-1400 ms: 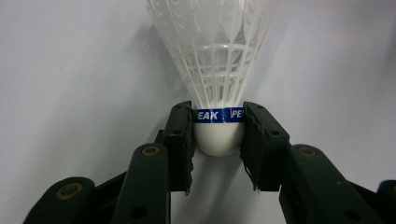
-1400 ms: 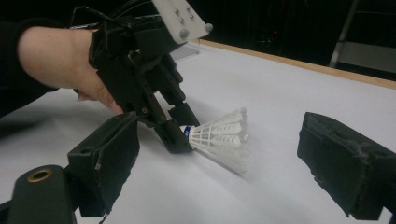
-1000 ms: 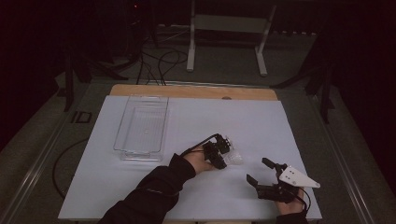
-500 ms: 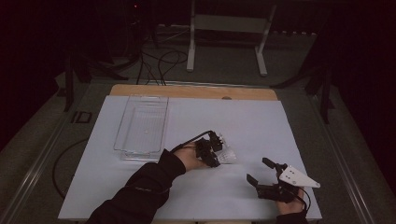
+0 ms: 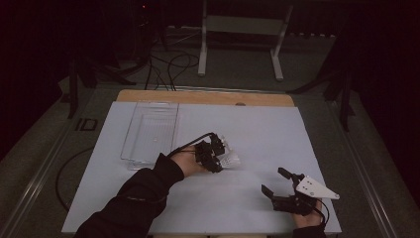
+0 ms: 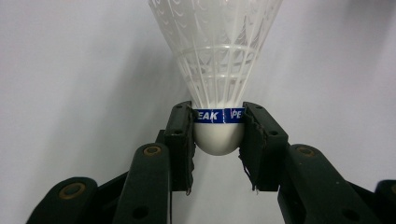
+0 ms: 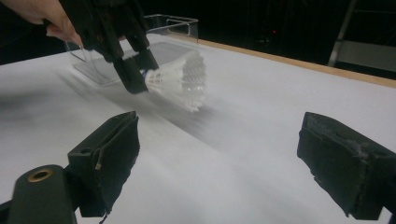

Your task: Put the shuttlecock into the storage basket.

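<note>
Shuttlecock lifted, heading for bin

Since the earlier frame, left claw (image 5: 223,157) has carried the shuttlecock (image 6: 219,70) up and toward the clear bin (image 5: 148,131) near the surface's far-left corner. Jaws clamp its cork. Right claw (image 5: 277,184) rests agape, empty, near edge. Drop-off likely next.

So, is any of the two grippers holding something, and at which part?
The left gripper holds a white shuttlecock by its rounded cork base, the jaws pressing at the blue band. The right gripper holds nothing; its jaws stand open.
</note>
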Available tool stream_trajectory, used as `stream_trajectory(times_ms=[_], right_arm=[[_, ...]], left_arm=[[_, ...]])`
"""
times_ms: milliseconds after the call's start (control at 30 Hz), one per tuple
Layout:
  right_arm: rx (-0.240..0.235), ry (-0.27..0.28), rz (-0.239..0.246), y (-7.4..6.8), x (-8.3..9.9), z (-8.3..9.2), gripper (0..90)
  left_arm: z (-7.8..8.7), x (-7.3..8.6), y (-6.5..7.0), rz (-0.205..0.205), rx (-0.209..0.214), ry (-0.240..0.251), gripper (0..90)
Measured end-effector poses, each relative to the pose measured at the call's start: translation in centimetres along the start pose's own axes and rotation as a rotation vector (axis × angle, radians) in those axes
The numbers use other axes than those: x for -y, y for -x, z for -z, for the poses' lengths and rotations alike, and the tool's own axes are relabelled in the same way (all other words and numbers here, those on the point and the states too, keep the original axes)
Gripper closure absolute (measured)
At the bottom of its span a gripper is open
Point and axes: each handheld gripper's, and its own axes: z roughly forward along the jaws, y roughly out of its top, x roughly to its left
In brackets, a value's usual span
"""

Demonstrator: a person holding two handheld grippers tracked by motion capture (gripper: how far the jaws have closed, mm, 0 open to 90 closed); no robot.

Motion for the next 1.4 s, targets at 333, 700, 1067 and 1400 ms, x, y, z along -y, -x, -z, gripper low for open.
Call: stream_trajectory(times_ms=[333,700,1067,1400], right_arm=[[0.002,0.001,0.005,0.0,0.0,0.0,12.4],[0.003,-0.003,0.002,-0.1,0.0,-0.1,12.4],[0.003,-0.002,0.003,-0.1,0.0,-0.1,12.4],[-0.002,-0.001,0.006,-0.2,-0.1,-0.1,12.4]], left_arm=[[3.3,1.1,-0.7,-0.031,-0.015,0.054,65.8],[6.2,1.8,-0.9,-0.056,-0.036,0.058,65.8],[8.9,2.7,-1.5,-0.03,-0.065,0.065,65.8],[11.2,3.8,-2.1,0.003,-0.099,0.087,65.8]])
